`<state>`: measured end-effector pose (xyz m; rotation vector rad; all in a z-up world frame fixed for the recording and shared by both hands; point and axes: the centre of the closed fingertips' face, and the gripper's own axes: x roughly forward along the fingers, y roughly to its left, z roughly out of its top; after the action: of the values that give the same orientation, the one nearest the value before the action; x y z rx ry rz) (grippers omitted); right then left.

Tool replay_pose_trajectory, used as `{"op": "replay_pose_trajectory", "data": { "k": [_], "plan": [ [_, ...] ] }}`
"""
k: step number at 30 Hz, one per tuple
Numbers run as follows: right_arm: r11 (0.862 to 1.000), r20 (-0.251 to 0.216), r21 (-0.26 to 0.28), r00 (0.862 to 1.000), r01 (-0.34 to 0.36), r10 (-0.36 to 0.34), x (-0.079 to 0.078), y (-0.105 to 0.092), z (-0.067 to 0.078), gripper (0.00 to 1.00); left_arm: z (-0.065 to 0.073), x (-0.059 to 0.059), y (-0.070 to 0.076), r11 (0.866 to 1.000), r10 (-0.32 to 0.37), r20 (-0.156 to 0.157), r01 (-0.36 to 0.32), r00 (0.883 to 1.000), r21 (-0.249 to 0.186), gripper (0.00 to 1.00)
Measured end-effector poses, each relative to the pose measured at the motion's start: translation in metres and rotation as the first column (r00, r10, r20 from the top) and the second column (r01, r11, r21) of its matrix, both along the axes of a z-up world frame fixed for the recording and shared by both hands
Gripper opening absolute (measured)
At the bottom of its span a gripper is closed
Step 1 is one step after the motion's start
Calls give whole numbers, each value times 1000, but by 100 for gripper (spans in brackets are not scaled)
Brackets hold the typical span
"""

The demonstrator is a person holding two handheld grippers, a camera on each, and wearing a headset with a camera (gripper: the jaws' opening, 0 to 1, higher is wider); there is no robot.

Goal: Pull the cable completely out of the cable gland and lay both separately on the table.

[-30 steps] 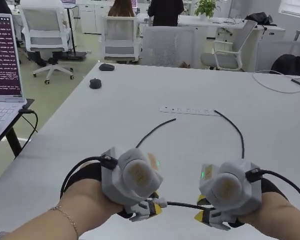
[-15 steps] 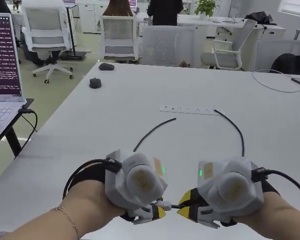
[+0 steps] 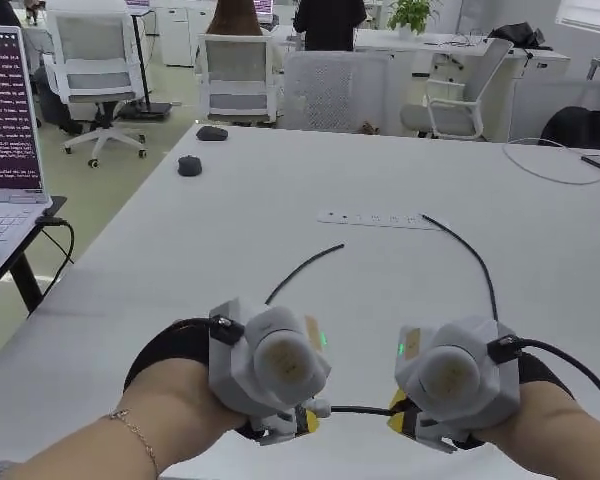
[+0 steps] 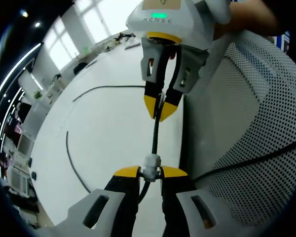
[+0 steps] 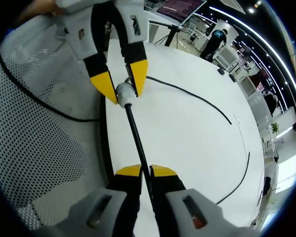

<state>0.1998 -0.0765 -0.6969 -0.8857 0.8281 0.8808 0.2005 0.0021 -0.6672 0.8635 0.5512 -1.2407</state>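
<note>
A thin black cable (image 3: 358, 410) stretches between my two grippers just above the table's near edge. My left gripper (image 4: 150, 172) is shut on the small white cable gland (image 4: 151, 164), which is still threaded on the cable. My right gripper (image 5: 145, 171) is shut on the cable (image 5: 135, 133) a short way from the gland (image 5: 124, 93). In the head view the left gripper (image 3: 305, 420) and right gripper (image 3: 395, 420) sit low, side by side. One loose cable end (image 3: 305, 265) lies on the table; the other length (image 3: 475, 262) curves off toward the power strip.
A white power strip (image 3: 375, 217) lies mid-table. Two dark computer mice (image 3: 190, 166) (image 3: 213, 133) rest at the far left corner. A laptop (image 3: 5, 120) stands on a side stand to the left. Office chairs and people are beyond the table.
My right gripper slid in close to the gland, then drew away to the right along the cable. The loose cable end on the table crept slightly nearer.
</note>
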Motion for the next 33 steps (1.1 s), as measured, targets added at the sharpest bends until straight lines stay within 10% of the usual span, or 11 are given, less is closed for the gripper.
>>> {"op": "replay_pose_trajectory", "data": {
  "k": [10, 20, 33],
  "plan": [
    [999, -40, -43, 999, 10, -12, -6, -7, -8, 10, 0, 1, 1, 1000, 7, 5, -7, 1000, -2, 17],
    [965, -9, 237, 994, -107, 112, -15, 50, 22, 16, 3, -8, -7, 999, -36, -2, 36, 999, -28, 17],
    [972, -15, 211, 994, -105, 111, -16, 48, 17, 4, 4, -8, -8, 999, -43, 9, 43, 999, -27, 16]
  ]
}}
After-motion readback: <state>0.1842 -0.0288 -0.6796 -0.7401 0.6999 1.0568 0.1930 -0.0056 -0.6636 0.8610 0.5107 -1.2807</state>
